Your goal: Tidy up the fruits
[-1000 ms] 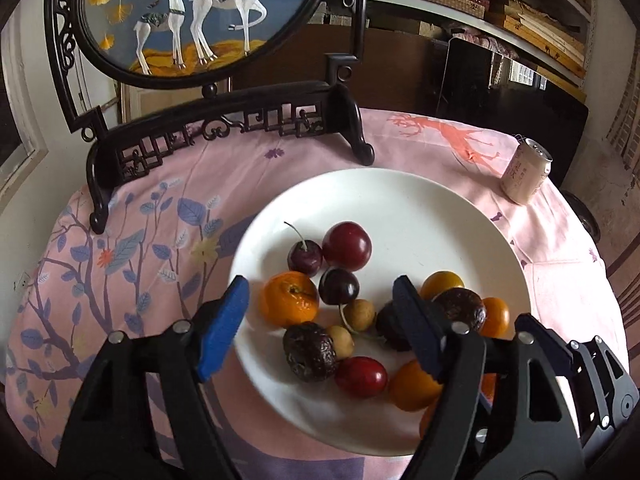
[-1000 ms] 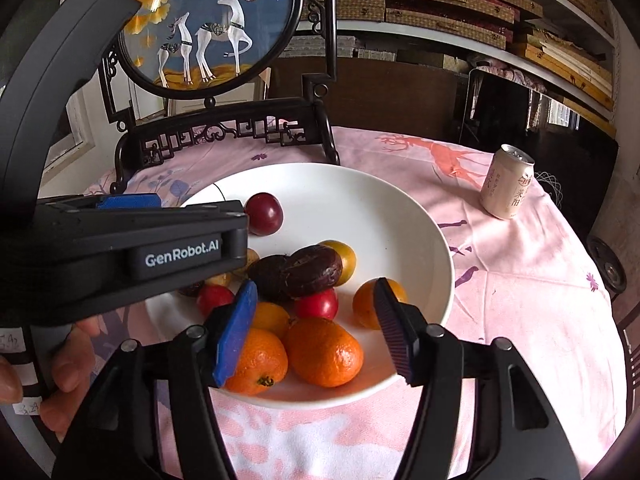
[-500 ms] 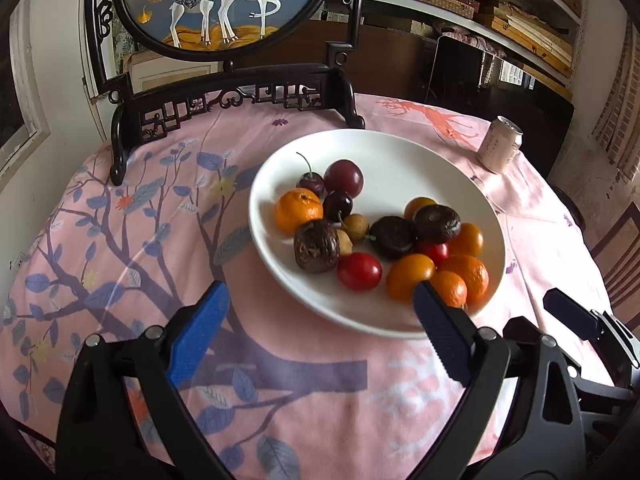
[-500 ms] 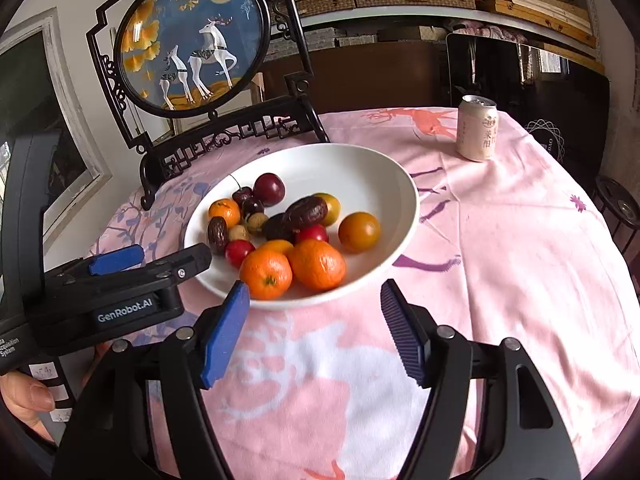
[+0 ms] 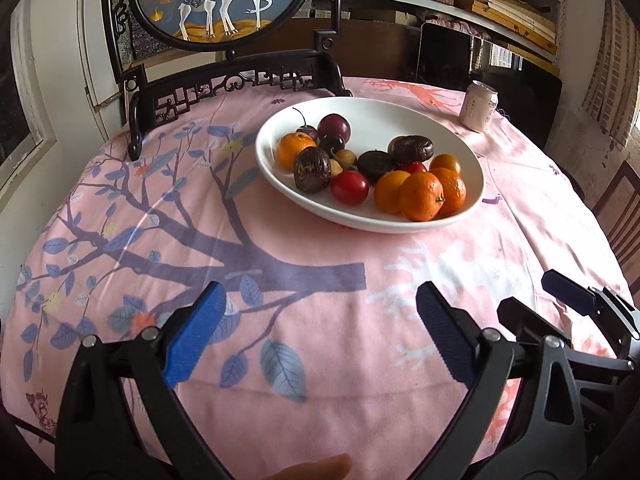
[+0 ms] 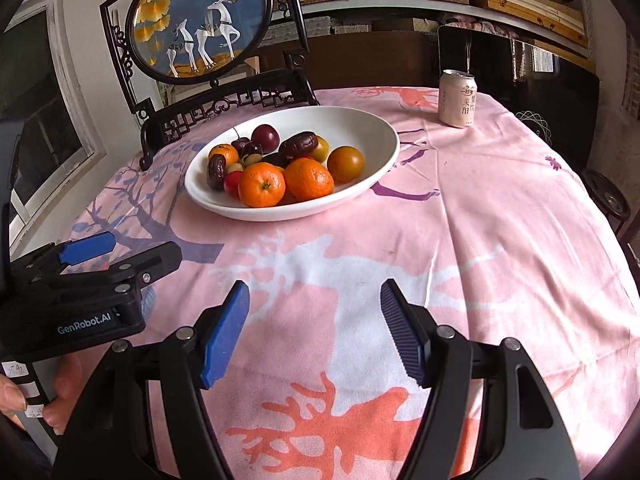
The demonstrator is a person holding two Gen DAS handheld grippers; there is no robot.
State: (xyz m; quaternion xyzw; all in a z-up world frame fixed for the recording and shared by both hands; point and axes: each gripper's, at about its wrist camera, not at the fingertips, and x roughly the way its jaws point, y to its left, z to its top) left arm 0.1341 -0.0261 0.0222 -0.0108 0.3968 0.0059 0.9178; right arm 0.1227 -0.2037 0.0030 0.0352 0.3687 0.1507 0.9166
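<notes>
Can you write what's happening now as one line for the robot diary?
fruits: all in white bowl | left tongs: open, empty | right tongs: open, empty | can: upright behind bowl

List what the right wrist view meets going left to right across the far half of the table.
Black carved wooden stand with a round deer picture → white oval dish of fruit → pale drink can.

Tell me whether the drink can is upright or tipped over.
Upright. The drink can stands on its base on the pink tablecloth, top rim facing up, beyond the white bowl.
</notes>
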